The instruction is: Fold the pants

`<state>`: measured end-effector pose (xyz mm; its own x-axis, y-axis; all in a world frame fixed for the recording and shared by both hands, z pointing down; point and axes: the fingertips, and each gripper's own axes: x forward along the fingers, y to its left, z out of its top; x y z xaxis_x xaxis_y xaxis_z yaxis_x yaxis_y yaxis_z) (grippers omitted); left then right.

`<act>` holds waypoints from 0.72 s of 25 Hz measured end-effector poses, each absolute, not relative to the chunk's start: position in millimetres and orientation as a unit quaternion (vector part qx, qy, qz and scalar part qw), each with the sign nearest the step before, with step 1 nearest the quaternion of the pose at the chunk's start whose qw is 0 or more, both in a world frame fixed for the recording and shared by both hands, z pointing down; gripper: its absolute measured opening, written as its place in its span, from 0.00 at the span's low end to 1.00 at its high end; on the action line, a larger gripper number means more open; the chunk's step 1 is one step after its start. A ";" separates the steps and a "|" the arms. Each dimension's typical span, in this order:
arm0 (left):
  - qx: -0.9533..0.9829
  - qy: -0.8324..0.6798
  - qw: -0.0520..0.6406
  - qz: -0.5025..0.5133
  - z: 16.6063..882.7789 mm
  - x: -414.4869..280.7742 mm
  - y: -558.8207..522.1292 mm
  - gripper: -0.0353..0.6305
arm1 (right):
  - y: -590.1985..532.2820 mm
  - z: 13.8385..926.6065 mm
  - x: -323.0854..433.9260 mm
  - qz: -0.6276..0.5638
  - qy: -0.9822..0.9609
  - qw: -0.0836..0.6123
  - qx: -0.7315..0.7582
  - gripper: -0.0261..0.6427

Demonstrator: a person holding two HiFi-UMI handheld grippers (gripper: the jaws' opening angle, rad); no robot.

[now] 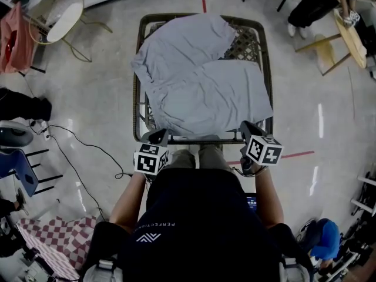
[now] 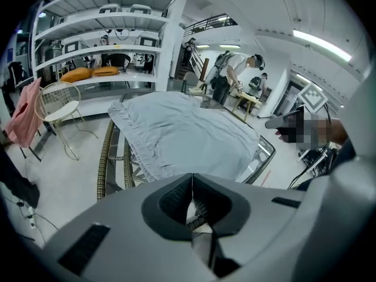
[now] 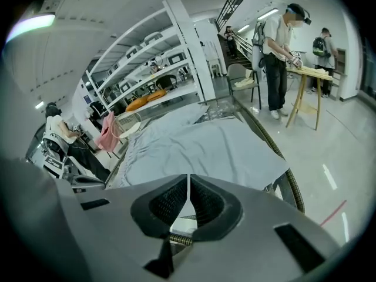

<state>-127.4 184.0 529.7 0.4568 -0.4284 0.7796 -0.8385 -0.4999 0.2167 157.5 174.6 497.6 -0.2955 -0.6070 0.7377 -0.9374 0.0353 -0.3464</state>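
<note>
Light grey-blue pants (image 1: 200, 81) lie spread across a small table with a woven top and dark rim (image 1: 137, 81). The waist end is bunched at the far left and the near hem hangs over the near edge. My left gripper (image 1: 160, 135) hovers at the table's near-left corner, shut and empty. At the near-right corner my right gripper (image 1: 245, 126) is also shut with nothing in it. In the left gripper view the shut jaws (image 2: 191, 181) point at the pants (image 2: 188, 131). The right gripper view shows shut jaws (image 3: 188, 181) just short of the pants' near edge (image 3: 205, 148).
A white round chair (image 1: 61, 16) and a pink cloth (image 1: 14, 37) stand far left. Cables (image 1: 88, 151) trail over the floor on the left, near a checkered cloth (image 1: 64, 237). A person (image 3: 279, 57) works at a wooden stand (image 1: 346, 34) on the right. Shelves (image 2: 100, 40) line the back.
</note>
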 end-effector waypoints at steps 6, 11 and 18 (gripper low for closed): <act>0.779 -0.424 0.318 0.335 530.2 -114.7 177.1 0.07 | 157.4 509.1 177.7 0.413 -0.697 0.224 0.542 0.10; 0.757 -0.447 0.333 0.340 534.4 -109.0 175.6 0.07 | 145.3 516.4 201.8 0.404 -0.703 0.246 0.531 0.10; 0.719 -0.495 0.354 0.335 540.1 -103.3 172.1 0.07 | 135.3 528.6 237.1 0.409 -0.706 0.262 0.515 0.10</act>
<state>-103.3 172.1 540.1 0.2847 -0.4748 0.8328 -0.9495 -0.2593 0.1768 237.1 135.3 528.6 -0.3322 -0.5129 0.7916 -0.9418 0.1347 -0.3079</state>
